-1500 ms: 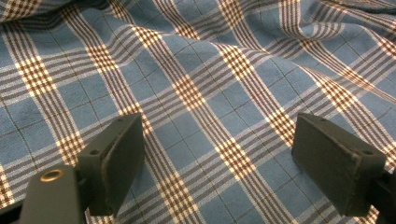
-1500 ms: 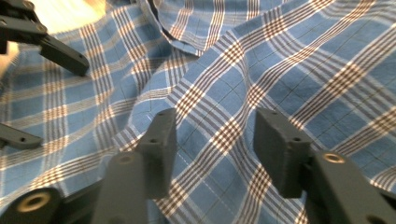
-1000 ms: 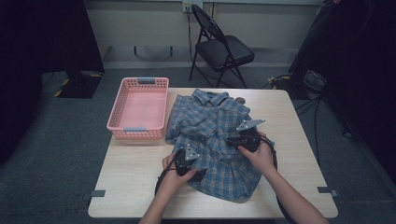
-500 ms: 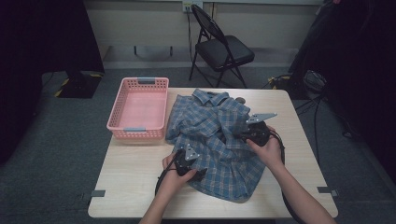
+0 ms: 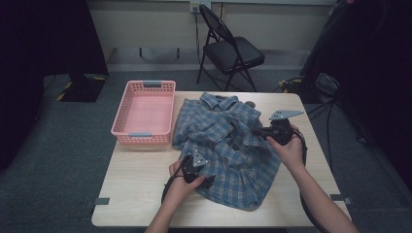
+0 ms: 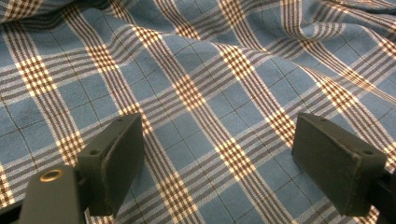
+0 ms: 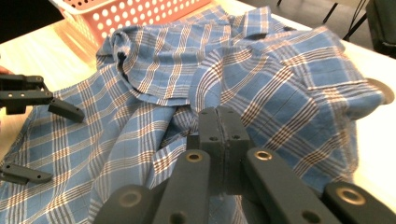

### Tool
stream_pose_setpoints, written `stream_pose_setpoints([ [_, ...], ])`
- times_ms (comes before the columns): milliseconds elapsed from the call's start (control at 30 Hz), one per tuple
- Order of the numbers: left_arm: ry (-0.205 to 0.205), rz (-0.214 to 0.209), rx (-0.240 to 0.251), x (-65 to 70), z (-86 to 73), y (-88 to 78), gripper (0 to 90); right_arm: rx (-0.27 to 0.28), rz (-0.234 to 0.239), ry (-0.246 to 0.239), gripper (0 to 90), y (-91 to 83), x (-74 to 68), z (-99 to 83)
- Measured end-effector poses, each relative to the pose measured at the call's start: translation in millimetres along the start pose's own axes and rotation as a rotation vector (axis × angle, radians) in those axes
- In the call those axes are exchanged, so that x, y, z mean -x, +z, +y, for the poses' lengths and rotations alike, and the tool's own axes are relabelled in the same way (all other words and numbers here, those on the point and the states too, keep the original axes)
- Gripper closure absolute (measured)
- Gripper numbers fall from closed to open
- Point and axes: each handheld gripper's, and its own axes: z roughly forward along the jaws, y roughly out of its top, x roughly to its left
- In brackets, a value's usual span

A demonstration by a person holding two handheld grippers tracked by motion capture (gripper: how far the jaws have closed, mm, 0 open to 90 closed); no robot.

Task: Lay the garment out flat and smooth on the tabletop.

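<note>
A blue plaid shirt (image 5: 228, 155) lies rumpled across the middle of the light wooden table (image 5: 141, 189). My right gripper (image 5: 258, 131) is at the shirt's right side, shut on a pinch of its cloth. In the right gripper view the pads (image 7: 219, 116) are pressed together and the fabric (image 7: 280, 79) gathers up toward them in a raised fold. My left gripper (image 5: 206, 178) rests at the shirt's near left part. Its jaws stand wide open over flat plaid cloth (image 6: 196, 70). It is also at the left of the right gripper view (image 7: 51, 142).
A pink plastic basket (image 5: 145, 86) stands at the table's far left, next to the shirt; its wall (image 7: 140, 14) is also in the right gripper view. A black folding chair (image 5: 233, 51) stands behind the table. Bare tabletop lies along the front edge and front left.
My right gripper has risen and moved back and to the right, drawing a fold of the shirt up with it. The left gripper has stayed put.
</note>
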Motion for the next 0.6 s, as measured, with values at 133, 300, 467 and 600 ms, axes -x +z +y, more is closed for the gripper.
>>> stream_pose_setpoints([
  [133,0.000,0.000,0.000,0.0,0.0,0.0,16.7,0.023,-0.013,0.009,90.0,-10.1,5.8,3.1],
  [300,-0.002,0.002,0.000,0.4,0.1,0.1,16.6,0.049,-0.032,0.021,90.0,-24.9,12.2,5.4],
  [467,-0.003,0.004,0.000,0.6,0.1,0.1,16.5,0.097,-0.042,0.046,90.0,-38.1,19.0,7.5],
  [600,-0.004,0.004,0.000,0.7,0.1,0.1,16.5,0.103,-0.058,0.040,90.0,-43.1,21.0,8.7],
])
